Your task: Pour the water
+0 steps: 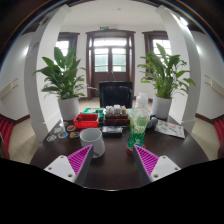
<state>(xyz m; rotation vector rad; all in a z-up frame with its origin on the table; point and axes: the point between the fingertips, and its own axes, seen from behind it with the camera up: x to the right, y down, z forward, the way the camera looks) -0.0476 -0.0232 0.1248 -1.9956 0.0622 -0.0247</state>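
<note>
From the gripper view, the gripper [111, 162] hangs low over a dark round table [112, 172]. Its two fingers stand well apart, and each one carries a magenta pad [80, 158] with a ribbed surface on the inner side. Nothing is held between them; only the bare dark tabletop shows in the gap.

Just ahead of the left finger stands a white cup [92, 141], upright on the table, its open mouth turned a little toward the camera. It is near the tip of the left pad, but I cannot tell if it touches. Ahead of the right finger stands a clear plastic bottle [138, 128] with a green label, also upright; its lower part goes down close to the right pad. The cup and the bottle are apart from each other, with free table between them.

Beyond them there is a red box [86, 120] and behind it a tray or rack with small bottles [116, 111], too small to read. Some packets or papers [168, 128] lie on the right part of the table, and small things lie on the left edge.

Further back two big leafy plants stand in white pots, one at the left [63, 76] and one at the right [165, 72]. Between them, at the far wall, is a dark wooden door [110, 55] with glass panes.
</note>
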